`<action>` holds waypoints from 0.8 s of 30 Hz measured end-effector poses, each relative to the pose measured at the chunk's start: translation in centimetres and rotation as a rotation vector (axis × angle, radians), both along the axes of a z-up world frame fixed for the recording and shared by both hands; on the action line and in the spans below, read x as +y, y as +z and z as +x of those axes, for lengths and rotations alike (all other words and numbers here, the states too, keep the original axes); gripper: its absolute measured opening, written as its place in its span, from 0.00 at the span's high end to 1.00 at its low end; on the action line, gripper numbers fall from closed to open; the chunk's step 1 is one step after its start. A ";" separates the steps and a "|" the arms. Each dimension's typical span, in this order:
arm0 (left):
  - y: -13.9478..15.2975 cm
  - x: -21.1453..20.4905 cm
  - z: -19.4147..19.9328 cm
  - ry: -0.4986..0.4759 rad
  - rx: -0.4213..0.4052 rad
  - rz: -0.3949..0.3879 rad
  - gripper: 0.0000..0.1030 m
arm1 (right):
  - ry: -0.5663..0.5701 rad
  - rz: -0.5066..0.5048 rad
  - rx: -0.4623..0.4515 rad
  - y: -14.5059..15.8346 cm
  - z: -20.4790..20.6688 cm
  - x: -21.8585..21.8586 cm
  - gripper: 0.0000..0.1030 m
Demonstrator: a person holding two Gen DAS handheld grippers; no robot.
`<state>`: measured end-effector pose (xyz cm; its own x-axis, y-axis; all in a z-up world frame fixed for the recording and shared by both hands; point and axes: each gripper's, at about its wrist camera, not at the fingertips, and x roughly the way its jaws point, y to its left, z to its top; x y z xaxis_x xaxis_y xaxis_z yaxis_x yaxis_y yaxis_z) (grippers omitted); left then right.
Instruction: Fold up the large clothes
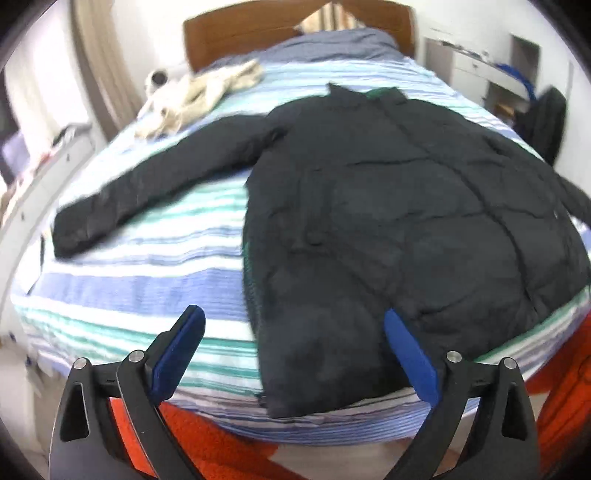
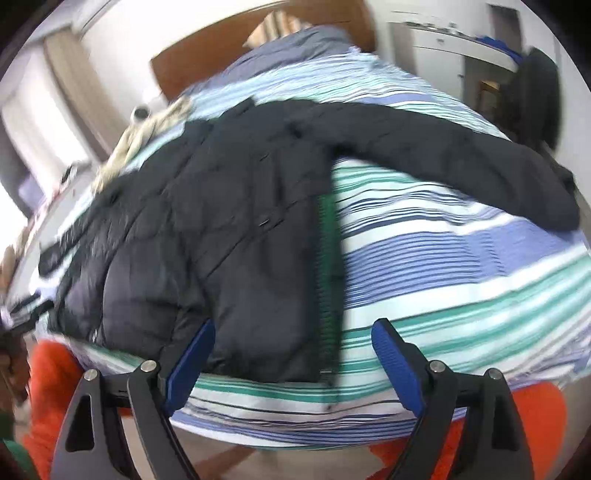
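Nearby, jacket [image 1: 388, 229] hem at bed [image 1: 129, 288] edge

Around you: bed [image 1: 129, 288] in blue, green and white stripes; brown wooden headboard [image 1: 236, 33]; white walls [image 1: 155, 22]; beige curtain [image 1: 99, 62] at left; white cabinet [image 1: 469, 70] at right; orange rug [image 1: 207, 439] on the floor.

A padded jacket [image 1: 406, 206] is lying spread flat on the bed [image 1: 147, 280], its hem reaching the near edge and its collar pointing toward the headboard [image 1: 236, 37]. One sleeve [image 1: 155, 177] is stretching out to the left, the other [image 2: 461, 155] to the right. A crumpled garment [image 1: 207, 92] is lying beyond the left sleeve, and a pillow [image 1: 332, 16] is leaning against the headboard.
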<state>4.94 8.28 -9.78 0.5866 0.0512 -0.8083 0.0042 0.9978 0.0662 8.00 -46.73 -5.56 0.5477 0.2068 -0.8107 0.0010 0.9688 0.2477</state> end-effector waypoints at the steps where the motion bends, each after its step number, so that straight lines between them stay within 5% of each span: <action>1: -0.9 0.5 0.5 0.016 0.045 -0.029 0.05 | -0.011 0.031 0.029 -0.7 0.3 -0.7 0.13; 4: -3.5 0.9 0.4 -0.017 0.157 -0.153 0.09 | 0.044 0.196 0.099 -2.7 1.1 -0.9 0.13; 7: -3.8 0.0 0.2 -0.022 0.158 -0.159 0.39 | 0.096 0.262 0.127 -3.7 1.5 0.0 0.17; 8: -3.5 0.0 0.1 -0.015 0.150 -0.167 0.54 | 0.094 0.231 0.123 -3.6 1.6 0.2 0.25; 9: -3.5 0.1 0.1 -0.016 0.153 -0.195 0.65 | 0.085 0.191 0.123 -3.5 1.6 0.4 0.51; 10: -3.4 0.4 0.2 -0.018 0.155 -0.222 0.68 | 0.081 0.205 0.120 -3.4 1.5 0.1 0.64; 13: -2.8 0.1 -0.5 -0.057 0.155 -0.211 0.75 | 0.102 0.215 0.099 -2.5 0.6 0.0 0.80; 20: -3.7 0.1 -1.4 -0.045 0.171 -0.170 0.65 | 0.122 0.084 0.090 -1.7 -1.9 1.2 0.81; 23: -2.3 0.3 -1.2 -0.012 0.144 -0.165 0.57 | 0.084 0.055 0.102 -2.2 -1.2 1.4 0.66; 24: -1.6 0.5 -1.6 -0.007 0.125 -0.171 0.51 | 0.089 0.058 0.093 -1.8 -1.2 1.4 0.51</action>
<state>3.35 8.77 -11.34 0.4807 -0.0965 -0.8716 0.0083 0.9944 -0.1055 6.77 -45.37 -7.38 0.4483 0.2994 -0.8422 -0.0585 0.9500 0.3066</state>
